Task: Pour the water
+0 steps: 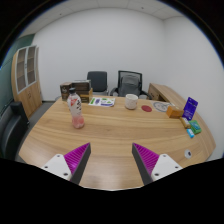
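A clear plastic bottle (pixel 76 111) with a pink label and a white cap stands on the wooden conference table (pixel 110 140), beyond my left finger. A white cup (pixel 131 101) stands farther back, towards the right. My gripper (pixel 111 160) is open and empty, well short of both, with only bare table between its purple pads (pixel 76 157).
A purple box (pixel 189 108) and small items (pixel 194 128) sit at the table's right edge. Papers (pixel 101 101) and a red item (pixel 147 106) lie at the far side. Two office chairs (pixel 127 82) stand behind the table, a cabinet (pixel 27 75) at the left wall.
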Available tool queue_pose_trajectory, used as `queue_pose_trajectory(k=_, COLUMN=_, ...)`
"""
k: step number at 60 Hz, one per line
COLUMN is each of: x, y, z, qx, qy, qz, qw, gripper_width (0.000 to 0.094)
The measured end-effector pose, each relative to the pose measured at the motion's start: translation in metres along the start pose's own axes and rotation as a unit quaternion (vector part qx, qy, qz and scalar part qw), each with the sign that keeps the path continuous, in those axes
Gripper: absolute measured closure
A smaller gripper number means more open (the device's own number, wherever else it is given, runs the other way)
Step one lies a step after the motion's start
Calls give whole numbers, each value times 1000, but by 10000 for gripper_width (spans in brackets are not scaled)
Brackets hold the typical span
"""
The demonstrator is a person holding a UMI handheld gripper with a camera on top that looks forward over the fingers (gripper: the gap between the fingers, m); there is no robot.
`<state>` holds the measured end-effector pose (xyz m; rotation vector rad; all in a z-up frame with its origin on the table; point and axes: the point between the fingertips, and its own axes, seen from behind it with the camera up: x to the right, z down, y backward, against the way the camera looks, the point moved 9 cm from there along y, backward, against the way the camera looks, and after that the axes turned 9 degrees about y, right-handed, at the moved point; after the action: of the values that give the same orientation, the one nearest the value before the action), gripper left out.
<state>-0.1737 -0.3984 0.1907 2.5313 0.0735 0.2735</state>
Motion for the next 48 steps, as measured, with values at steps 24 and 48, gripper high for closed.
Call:
queue_pose_trajectory(k=24, x=-152, y=-157, z=-91, qx=94, qy=-28, qz=-27, qw=995, gripper_width=75)
queue_pose_trajectory(k=48, x=-165, y=-261, z=-109, qx=118, qy=-23, qz=2, qw=993, gripper_width=521)
